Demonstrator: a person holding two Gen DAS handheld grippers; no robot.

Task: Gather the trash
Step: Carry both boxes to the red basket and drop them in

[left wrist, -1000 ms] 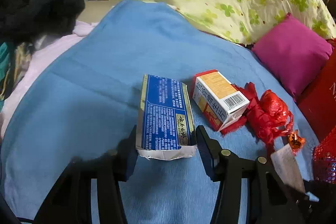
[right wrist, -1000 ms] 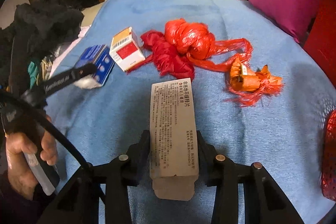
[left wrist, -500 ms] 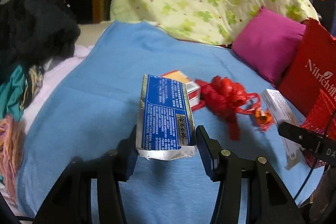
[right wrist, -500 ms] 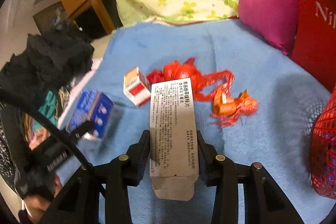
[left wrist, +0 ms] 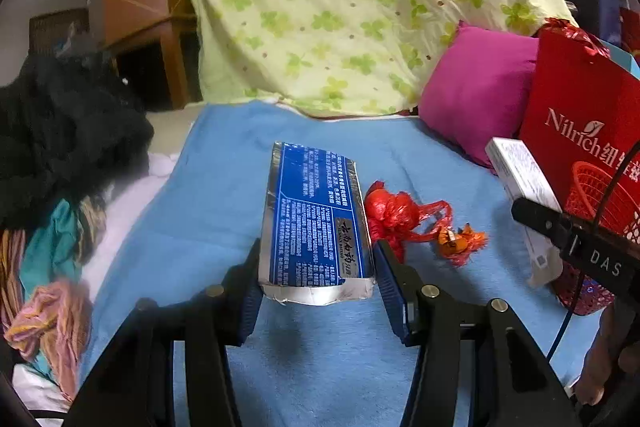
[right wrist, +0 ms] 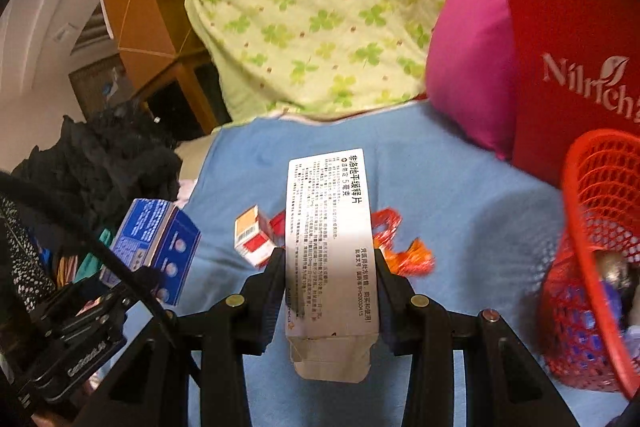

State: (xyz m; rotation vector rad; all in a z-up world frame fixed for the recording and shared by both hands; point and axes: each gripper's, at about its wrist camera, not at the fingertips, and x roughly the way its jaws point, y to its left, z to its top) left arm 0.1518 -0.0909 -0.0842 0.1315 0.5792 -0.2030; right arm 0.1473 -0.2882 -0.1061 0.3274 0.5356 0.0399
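Left wrist view, bedding: blue blanket (left wrist: 224,187) across the bed, one clover-print quilt (left wrist: 352,7) heaped behind, one magenta pillow (left wrist: 476,103) at right.
Clothes: dark heap (left wrist: 68,131) at left, cut off by the frame edge; pieces not countable.
Red bag: one red paper bag (left wrist: 576,107), upright beside the pillow, lettering cut off at the right edge.
Basket: one red mesh basket (right wrist: 600,247), cut by the right edge in the right wrist view; contents dim, hard to make out.
Left gripper (left wrist: 316,287): clamped on one blue box (left wrist: 312,219), pads pressing both long sides, box lifted clear of the blanket (near flap torn).
Right gripper (right wrist: 328,287): clamped on one white box (right wrist: 328,239), held off the blanket just left of the basket; open end flap toward the camera.
Loose trash on the blanket: one crumpled red plastic bag (left wrist: 396,215), one orange wrapper (left wrist: 460,243) just beside it, one small red-and-orange box (right wrist: 252,239) (partly hidden behind the white box and the finger).
Hand: part of one (left wrist: 612,351) at the lower right edge, mostly cut off.
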